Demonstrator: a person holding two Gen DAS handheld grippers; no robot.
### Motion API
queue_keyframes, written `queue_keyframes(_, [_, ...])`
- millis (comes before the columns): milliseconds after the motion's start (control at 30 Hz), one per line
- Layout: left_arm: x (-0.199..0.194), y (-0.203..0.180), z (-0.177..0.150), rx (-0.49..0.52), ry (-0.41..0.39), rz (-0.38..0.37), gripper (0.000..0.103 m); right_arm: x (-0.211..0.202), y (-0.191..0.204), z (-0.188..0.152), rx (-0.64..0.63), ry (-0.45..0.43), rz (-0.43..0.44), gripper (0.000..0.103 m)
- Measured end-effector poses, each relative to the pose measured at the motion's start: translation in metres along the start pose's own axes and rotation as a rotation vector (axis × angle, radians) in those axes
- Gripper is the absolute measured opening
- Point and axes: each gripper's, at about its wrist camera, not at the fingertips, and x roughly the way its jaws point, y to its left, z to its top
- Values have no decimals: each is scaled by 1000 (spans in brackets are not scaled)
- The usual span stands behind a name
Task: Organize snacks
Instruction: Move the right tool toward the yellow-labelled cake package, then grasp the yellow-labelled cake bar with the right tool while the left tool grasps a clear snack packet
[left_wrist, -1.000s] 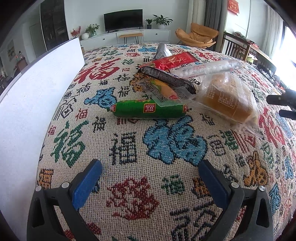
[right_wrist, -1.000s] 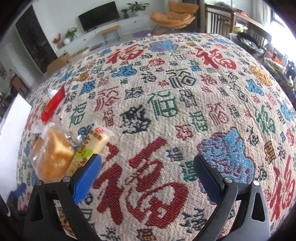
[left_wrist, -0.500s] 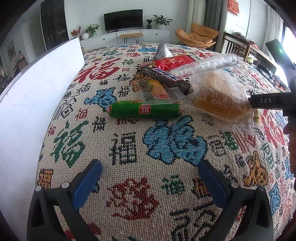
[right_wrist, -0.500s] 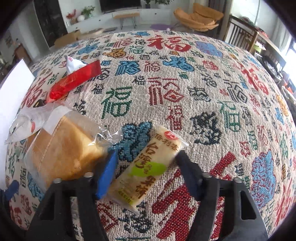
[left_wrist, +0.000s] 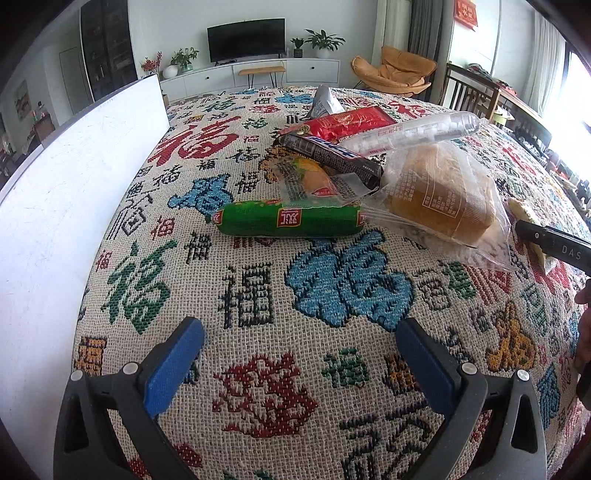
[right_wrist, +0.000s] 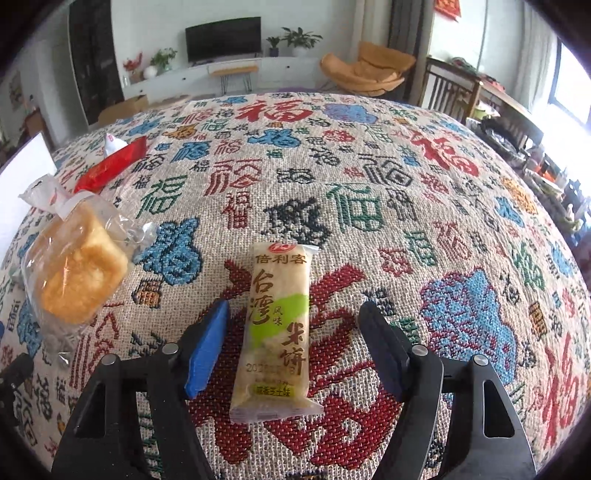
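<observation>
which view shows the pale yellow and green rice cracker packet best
The right wrist view: the pale yellow and green rice cracker packet lies whole and flat on the patterned cloth, its label readable, between the open right tongs. The left wrist view shows only a sliver at the right edge, behind the clear bagged bread.

Counter cloth (left_wrist: 258, 295): beige weave with characters in red, blue, green, black and orange. Sausage (left_wrist: 288, 221): green wrapper, red label and red ends. Bread (left_wrist: 443, 199): golden brown in a clear bag with white print. Chocolate bar (left_wrist: 332, 155): dark brown wrapper, blue-and-white lettering, likely. Packet (left_wrist: 347, 122): red. Rice cracker (right_wrist: 279, 325): pale yellow wrapper, green patch, brown characters. Board (left_wrist: 55, 221): white. Finger pads (right_wrist: 207, 350): blue on black frames.
</observation>
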Motion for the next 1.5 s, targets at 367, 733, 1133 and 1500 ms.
queue_keyframes(367, [0,0,0,0,0,0,103,6,1,3,9,13,5,87])
queue_keyframes(733, [0,0,0,3,1,-3,103,6,2,2,7,15,11,90])
queue_keyframes(1133, [-19,58,10,-173,92,-270,103,7,3,2,8,15,11,91])
queue_keyframes(1500, [28,31,119,-93,151,-83,83,7,3,3,8,15,11,91])
